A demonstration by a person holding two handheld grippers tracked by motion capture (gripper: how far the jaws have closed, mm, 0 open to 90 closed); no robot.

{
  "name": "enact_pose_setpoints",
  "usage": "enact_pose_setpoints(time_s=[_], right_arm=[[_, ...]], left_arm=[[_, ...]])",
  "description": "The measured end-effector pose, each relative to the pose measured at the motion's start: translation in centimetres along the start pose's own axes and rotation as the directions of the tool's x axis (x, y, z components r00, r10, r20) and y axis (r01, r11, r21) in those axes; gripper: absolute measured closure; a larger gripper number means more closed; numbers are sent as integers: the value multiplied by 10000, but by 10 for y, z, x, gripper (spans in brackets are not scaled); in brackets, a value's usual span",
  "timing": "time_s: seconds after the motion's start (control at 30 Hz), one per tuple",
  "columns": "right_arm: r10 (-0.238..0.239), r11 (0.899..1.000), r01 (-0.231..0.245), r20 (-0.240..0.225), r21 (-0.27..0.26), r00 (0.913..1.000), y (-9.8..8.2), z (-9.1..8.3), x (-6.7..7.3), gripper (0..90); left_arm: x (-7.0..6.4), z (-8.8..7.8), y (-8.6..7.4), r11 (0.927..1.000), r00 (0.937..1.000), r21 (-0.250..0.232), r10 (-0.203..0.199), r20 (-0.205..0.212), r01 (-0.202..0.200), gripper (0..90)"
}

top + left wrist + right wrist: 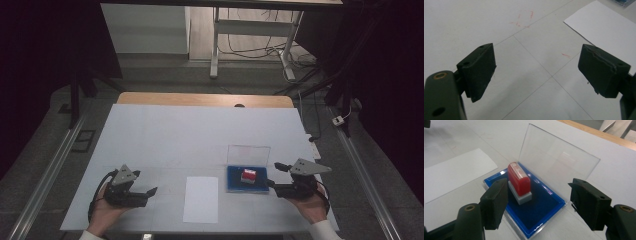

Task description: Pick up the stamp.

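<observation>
The right tongs are hovering just on the near side of the blue ink pad, jaws standing wide apart with nothing between them yet. The red stamp is sitting upright on the pad, toward its left part, with the clear lid standing open at the pad's far edge. Left of the pad, the white paper sheet is lying flat on the counter, and well left of the pad the left tongs are resting low with jaws also apart. A likely risk: closing off-centre could be tipping the stamp over, or the far jaw could be knocking the lid and dragging the pad.
</observation>
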State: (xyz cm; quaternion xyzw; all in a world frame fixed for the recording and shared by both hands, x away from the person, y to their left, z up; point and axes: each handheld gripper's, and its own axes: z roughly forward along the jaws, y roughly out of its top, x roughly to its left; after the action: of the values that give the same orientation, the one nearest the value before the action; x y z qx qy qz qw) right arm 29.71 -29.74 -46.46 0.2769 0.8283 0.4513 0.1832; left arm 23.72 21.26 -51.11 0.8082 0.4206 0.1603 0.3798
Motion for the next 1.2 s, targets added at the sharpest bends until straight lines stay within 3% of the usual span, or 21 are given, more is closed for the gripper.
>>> enact_pose_setpoints(time_s=[0.67,0.93,1.03,1.2], right_arm=[[-204,9997,206,-291,86,9994,15,6,7,309],[-431,9988,443,-523,225,9977,35,10,14,310],[-708,9962,738,-626,469,9955,48,16,17,313],[-587,9957,650,-941,653,9938,62,27,19,318]], left_arm=[[1,2,0,10000,10000,64,43,9,-43,154],[1,-1,2,9999,9999,-98,-87,103,88,156],[0,0,2,10000,9999,-62,-32,100,33,157],[0,0,2,10000,9999,-39,3,124,-3,158]])
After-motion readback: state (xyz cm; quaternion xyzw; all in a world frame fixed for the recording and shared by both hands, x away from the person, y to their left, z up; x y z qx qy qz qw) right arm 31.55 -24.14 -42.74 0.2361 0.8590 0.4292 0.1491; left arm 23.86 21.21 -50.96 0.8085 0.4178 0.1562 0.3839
